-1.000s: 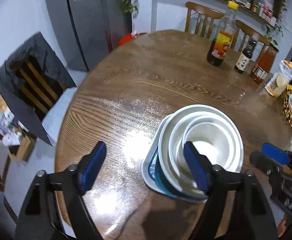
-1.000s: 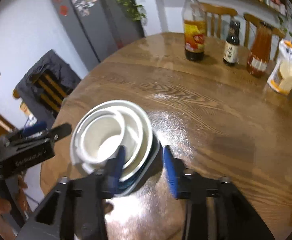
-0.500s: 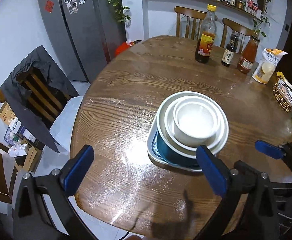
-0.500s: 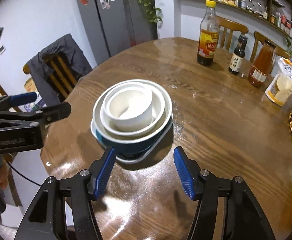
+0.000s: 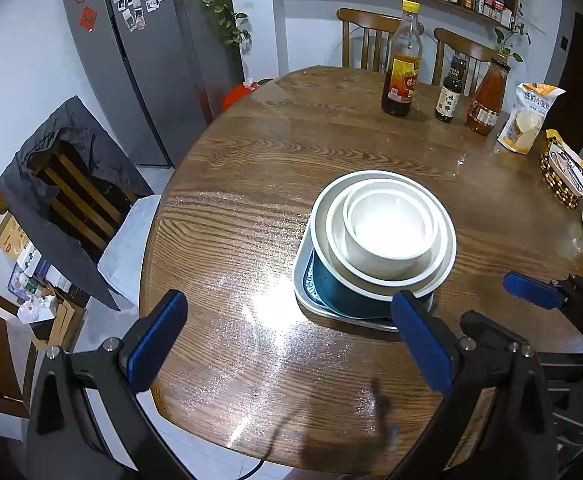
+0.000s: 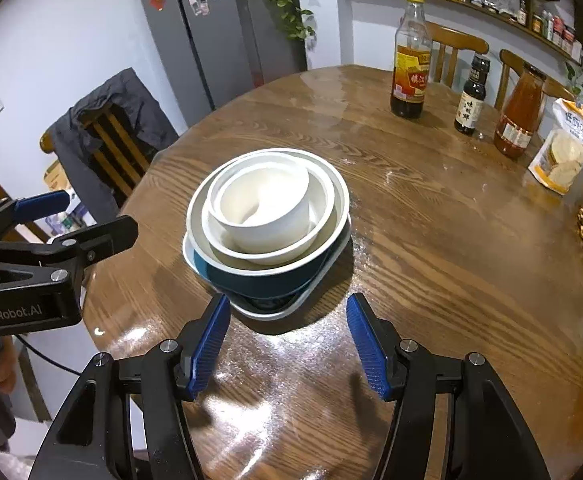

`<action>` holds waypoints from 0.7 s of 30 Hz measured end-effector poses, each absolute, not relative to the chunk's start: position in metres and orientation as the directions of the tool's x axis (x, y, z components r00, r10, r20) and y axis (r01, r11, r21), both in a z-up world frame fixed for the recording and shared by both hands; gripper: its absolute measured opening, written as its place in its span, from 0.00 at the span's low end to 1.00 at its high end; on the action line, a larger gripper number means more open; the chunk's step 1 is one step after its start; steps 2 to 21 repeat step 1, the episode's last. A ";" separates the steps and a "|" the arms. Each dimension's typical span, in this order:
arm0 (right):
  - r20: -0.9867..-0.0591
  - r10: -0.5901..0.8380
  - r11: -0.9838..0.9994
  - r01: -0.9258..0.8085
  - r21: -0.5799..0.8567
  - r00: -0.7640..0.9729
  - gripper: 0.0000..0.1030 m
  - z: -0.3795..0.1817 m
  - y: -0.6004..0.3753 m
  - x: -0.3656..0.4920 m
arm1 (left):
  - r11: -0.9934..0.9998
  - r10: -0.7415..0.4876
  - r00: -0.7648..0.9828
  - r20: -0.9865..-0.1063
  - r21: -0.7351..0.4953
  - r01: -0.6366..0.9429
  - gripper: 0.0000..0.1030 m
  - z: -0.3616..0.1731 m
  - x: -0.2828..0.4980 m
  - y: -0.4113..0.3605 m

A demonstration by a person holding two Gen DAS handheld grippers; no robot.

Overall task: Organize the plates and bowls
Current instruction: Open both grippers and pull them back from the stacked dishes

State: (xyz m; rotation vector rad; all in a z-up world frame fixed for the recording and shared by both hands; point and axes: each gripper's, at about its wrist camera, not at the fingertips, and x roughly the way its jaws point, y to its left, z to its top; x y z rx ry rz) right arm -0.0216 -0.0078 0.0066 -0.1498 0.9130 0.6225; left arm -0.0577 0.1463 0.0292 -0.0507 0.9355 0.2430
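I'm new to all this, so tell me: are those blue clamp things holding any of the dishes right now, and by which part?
Nothing is held. The left gripper and right gripper both stand open with only air between their pads, short of the stack of bowls on the table.

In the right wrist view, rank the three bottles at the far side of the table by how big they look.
1. The yellow-capped bottle, tallest.
2. The orange sauce bottle, shorter but wide.
3. The small dark bottle, slimmest.
The last two stand about the same height; the orange one is slightly nearer the camera, so their order is unsure.
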 end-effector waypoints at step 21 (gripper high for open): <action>-0.776 0.440 0.817 -0.560 0.137 0.452 0.60 0.007 -0.008 -0.021 | 0.972 0.187 0.567 -0.802 0.066 -0.227 0.99 0.029 -0.057 0.146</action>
